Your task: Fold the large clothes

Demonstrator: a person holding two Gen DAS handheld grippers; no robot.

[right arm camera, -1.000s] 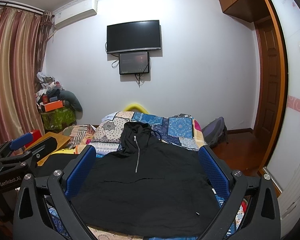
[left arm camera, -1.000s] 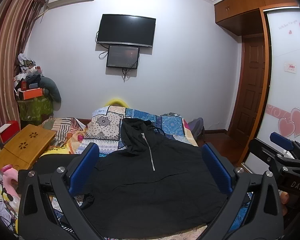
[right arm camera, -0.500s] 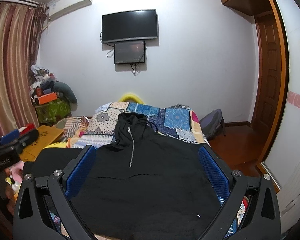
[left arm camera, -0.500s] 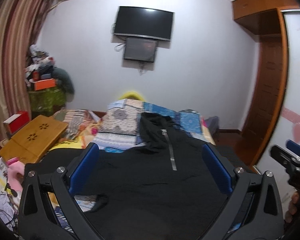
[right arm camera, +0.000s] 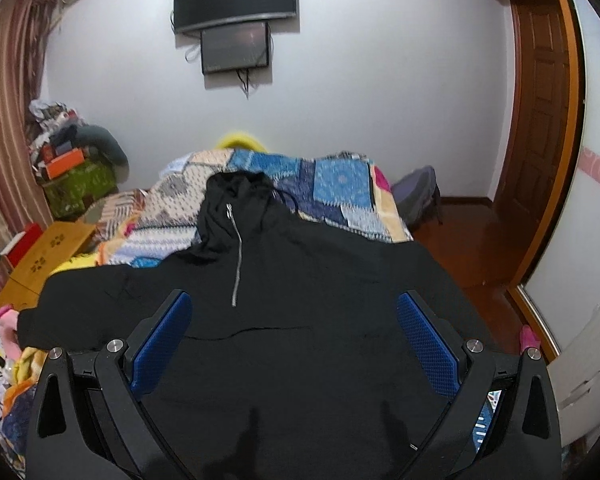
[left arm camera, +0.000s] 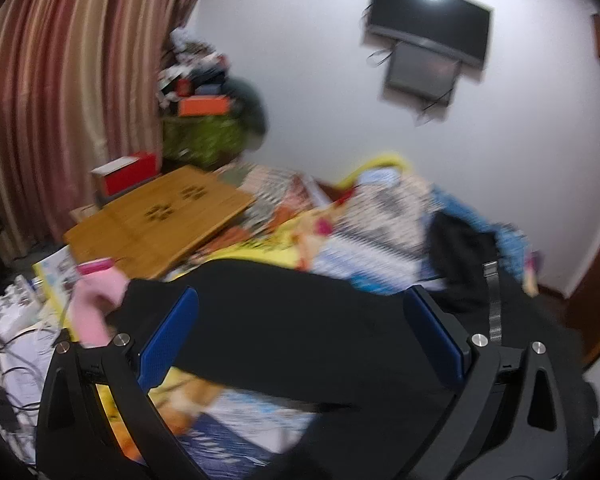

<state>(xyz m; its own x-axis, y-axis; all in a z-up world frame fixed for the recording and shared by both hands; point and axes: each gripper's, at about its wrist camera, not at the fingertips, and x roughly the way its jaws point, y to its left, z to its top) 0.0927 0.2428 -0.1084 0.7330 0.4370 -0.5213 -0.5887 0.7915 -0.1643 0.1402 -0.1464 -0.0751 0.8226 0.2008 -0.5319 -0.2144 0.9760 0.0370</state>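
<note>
Swung left since a second ago: left gripper, jaws wide apart and holding nothing, now above the left sleeve of the black zip hoodie. Spread flat, hood away, on a patchwork quilt. Right gripper wide open, empty, over the hoodie's body. Bamboo lap table left.

Left gripper and right gripper both gape wide.

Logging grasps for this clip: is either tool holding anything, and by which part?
Nothing held: left tool and right tool are both open above the black hoodie.
</note>
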